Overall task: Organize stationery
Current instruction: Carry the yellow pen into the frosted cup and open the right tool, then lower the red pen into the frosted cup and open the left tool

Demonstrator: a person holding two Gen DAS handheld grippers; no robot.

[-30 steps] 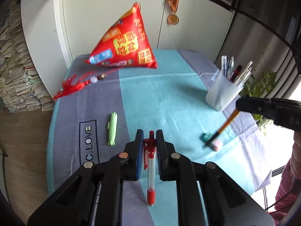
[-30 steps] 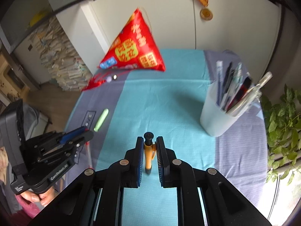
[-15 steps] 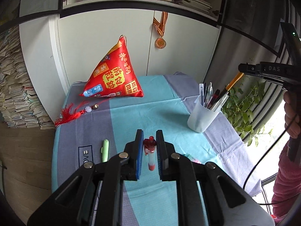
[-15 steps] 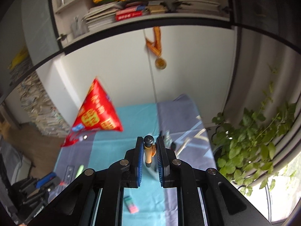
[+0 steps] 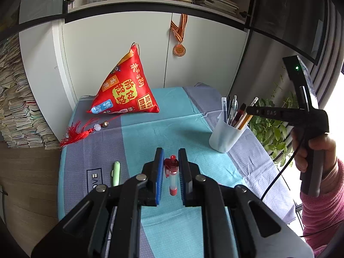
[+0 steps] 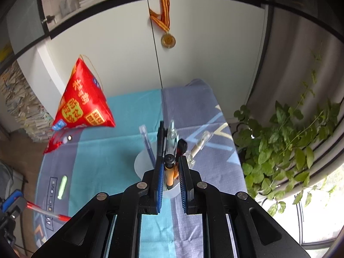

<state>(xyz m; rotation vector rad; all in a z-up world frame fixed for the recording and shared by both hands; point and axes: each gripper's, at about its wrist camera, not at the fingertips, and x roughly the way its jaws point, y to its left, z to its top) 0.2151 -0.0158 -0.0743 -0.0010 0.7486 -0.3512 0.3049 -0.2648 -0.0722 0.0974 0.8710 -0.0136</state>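
Observation:
My left gripper (image 5: pixel 170 157) is shut on a red pen (image 5: pixel 172 175) and holds it above the table's near middle. My right gripper (image 6: pixel 169 159) is shut on an orange pen (image 6: pixel 170 169), right over the white pen cup (image 6: pixel 146 167), with the pen's lower end inside the cup. In the left wrist view the right gripper (image 5: pixel 249 110) holds the orange pen (image 5: pixel 245 122) slanted into the cup (image 5: pixel 225 136) among several pens. A green pen (image 5: pixel 116 173) lies on the cloth at the left; it also shows in the right wrist view (image 6: pixel 62 186).
A red pyramid-shaped pouch (image 5: pixel 126 90) with a red tassel (image 5: pixel 79 130) stands at the back of the table. A leafy plant (image 6: pixel 290 148) hangs beyond the table's right edge. Cabinet doors with a medal (image 5: pixel 179 49) rise behind.
The right gripper has come down from high above and lowered the orange pen into the cup. The left gripper has lifted and drawn back slightly with the red pen.

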